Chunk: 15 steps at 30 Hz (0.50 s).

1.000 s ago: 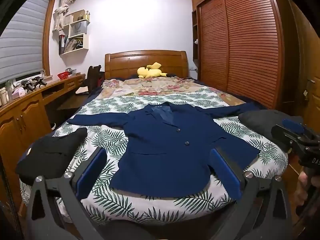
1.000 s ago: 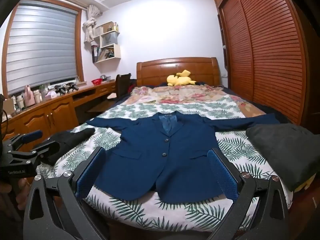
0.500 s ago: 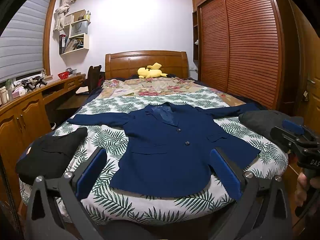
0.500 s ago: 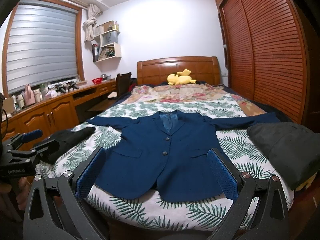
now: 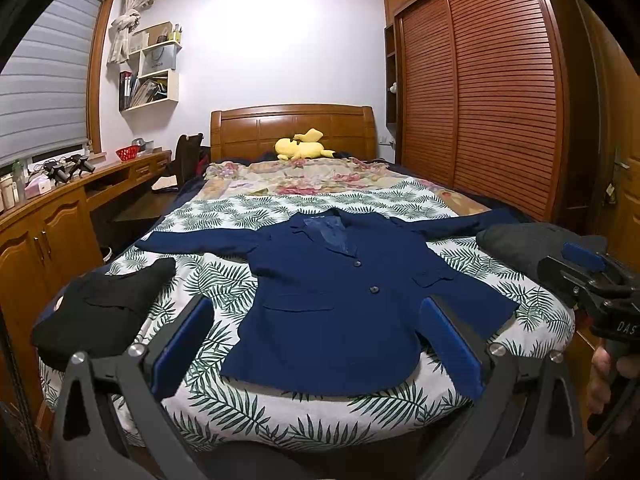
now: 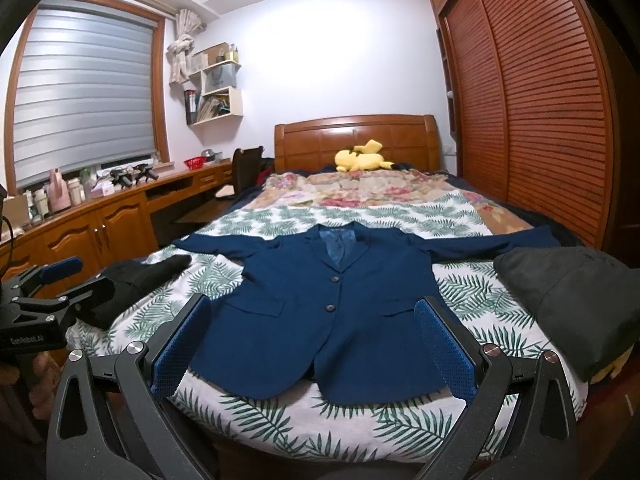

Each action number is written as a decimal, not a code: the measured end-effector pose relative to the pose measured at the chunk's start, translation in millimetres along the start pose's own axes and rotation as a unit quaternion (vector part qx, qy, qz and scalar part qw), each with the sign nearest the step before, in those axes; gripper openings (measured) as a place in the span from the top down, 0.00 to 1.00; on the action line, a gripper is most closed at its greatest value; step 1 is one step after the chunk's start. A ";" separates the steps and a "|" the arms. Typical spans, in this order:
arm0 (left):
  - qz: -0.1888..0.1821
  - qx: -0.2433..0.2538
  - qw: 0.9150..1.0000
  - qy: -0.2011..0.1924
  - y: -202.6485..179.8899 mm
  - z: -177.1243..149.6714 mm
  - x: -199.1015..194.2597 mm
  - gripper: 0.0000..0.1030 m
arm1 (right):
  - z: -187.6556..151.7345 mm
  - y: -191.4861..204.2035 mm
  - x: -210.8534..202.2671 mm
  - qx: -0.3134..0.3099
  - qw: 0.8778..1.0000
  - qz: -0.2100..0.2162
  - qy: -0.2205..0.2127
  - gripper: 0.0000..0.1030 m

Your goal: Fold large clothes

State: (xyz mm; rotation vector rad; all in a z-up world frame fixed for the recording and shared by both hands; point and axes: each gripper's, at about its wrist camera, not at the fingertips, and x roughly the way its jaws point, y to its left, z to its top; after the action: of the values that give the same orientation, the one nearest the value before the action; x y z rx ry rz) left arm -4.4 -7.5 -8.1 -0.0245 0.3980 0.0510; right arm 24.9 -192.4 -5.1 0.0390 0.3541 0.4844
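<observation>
Navy blazer (image 5: pixel 348 300) lies flat on the bed (image 5: pixel 280 412); my left gripper (image 5: pixel 316 344) and right gripper (image 6: pixel 312 344) hover, fingers apart; a shallow pinch could drag the hem askew.

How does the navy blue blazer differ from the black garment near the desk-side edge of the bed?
The navy blue blazer lies spread flat, sleeves out, buttons showing; the black garment sits bunched in a compact heap. The blazer lies mid-bed; the black garment sits at the bed's edge. Both rest on the leaf-print bedspread, untouched by either gripper.
</observation>
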 end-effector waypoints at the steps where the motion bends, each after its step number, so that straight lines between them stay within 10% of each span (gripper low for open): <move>1: 0.000 0.001 1.000 0.000 -0.3 0.5 -0.6 0.00 | -0.4 0.3 0.2 0.000 1.000 0.000 0.000 0.00; 15: 0.001 0.003 1.000 -0.011 -1.9 2.9 -9.3 0.00 | 0.7 3.3 -0.1 -0.003 1.000 -0.001 -0.002 0.00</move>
State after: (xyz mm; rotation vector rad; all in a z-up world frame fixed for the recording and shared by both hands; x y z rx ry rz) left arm -11.7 -9.7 -1.7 -0.0170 0.3770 0.0523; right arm 23.5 -189.6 -4.0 0.0337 0.3494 0.4831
